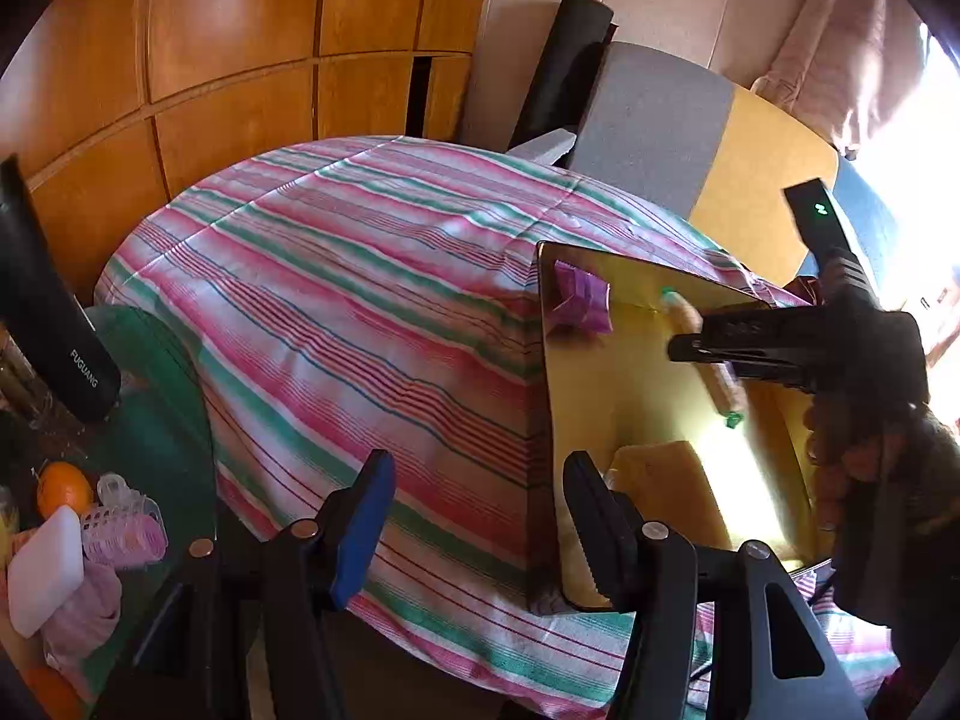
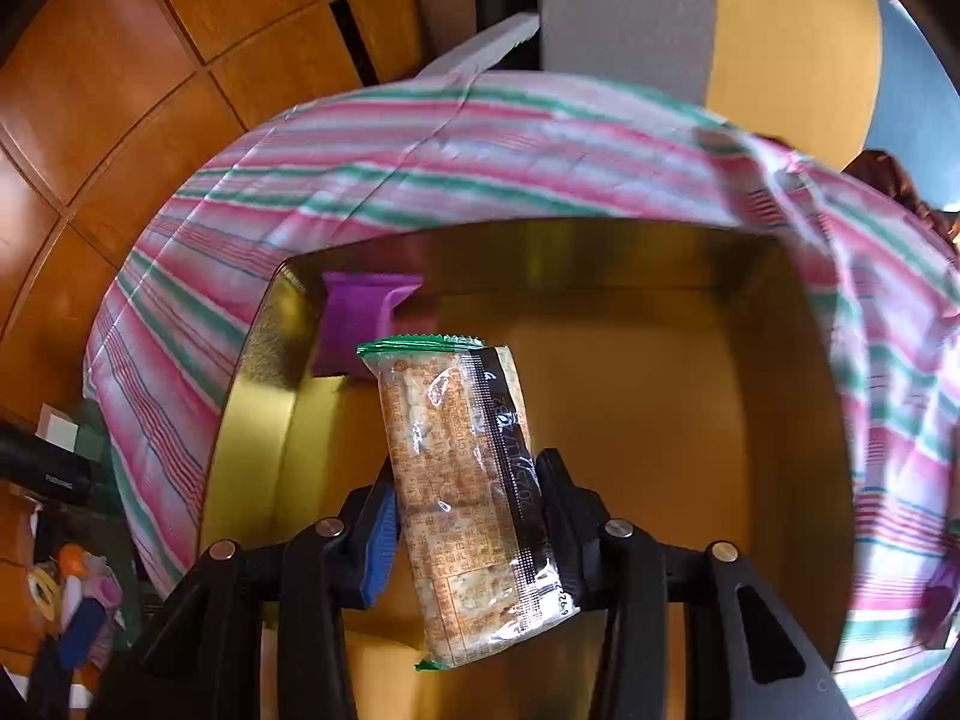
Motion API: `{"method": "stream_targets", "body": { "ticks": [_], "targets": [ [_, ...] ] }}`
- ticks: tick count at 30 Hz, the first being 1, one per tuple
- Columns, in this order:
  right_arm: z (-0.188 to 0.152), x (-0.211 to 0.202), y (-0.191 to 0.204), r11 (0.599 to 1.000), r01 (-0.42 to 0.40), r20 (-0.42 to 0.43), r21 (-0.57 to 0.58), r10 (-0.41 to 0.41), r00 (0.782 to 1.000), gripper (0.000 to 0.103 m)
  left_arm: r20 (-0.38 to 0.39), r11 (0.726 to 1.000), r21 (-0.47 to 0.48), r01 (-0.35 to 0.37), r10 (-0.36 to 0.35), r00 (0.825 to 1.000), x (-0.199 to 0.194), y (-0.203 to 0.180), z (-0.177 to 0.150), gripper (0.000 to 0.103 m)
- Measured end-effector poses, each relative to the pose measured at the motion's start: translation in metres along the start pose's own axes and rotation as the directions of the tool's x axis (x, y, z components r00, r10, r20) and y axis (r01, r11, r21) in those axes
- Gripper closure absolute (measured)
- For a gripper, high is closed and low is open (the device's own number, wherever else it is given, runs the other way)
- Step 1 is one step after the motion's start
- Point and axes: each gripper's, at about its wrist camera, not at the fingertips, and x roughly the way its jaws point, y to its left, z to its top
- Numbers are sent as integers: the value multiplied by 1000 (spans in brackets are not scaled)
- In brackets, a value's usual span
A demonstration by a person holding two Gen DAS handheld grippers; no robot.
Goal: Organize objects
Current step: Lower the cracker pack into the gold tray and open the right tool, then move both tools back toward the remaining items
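A gold tin box stands open on a bed with a striped cloth. A purple packet lies in its far left corner. My right gripper is shut on a clear cracker packet with green ends and holds it over the inside of the box; it also shows in the left wrist view. My left gripper is open and empty, above the cloth at the box's near left wall.
A green glass side table at the left holds an orange, pink hair rollers, a white block and a black torch. Wooden wardrobe doors stand behind the bed. A yellow slab lies in the box.
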Motion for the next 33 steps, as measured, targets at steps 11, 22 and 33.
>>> {"method": "stream_targets", "body": {
  "ticks": [11,22,33],
  "targets": [
    [-17,-15,11,973,-231,-19,-9,231,973,53,-12,1000,-12,12,-12,1000,3,3,-4,44],
    [-57,-86,-6,985,57,205,-160,-23,978,53,39,998,57,-1,-1,999,-14,-22,-4,41],
    [-103,-137,-76,975,177,307,-137,-129,943,52,81,985,172,3,-17,997,-32,-61,-6,40]
  ]
}}
